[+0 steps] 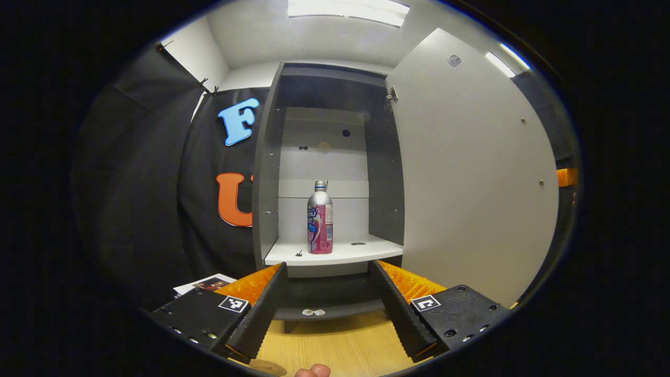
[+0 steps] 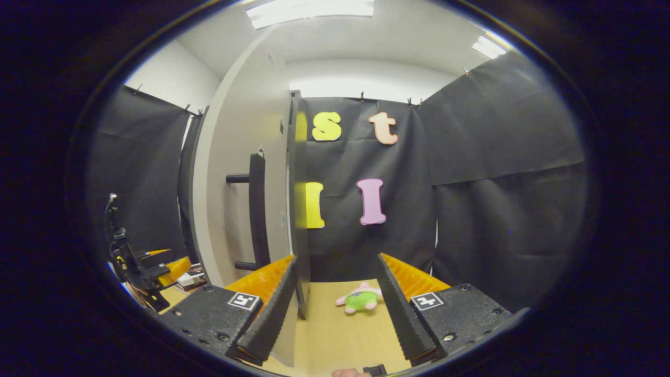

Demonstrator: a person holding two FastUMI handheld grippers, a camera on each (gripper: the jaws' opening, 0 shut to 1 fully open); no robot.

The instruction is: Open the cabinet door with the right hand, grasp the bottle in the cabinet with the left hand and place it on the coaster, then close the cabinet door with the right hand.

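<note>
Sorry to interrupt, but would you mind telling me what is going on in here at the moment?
A person holds a gripper in each hand at a small cabinet. Its door already stands open. The bottle stands upright on the shelf, untouched; the left gripper is open and aimed at it from a distance. The right gripper is open too, holding nothing, beside the door's edge, the handle to its left. A plush toy lies on the table.

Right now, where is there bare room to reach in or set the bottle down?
The shelf is bare either side of the bottle, and the open cabinet door leaves the front clear. The wooden tabletop is bare between the door edge and the plush toy.
</note>
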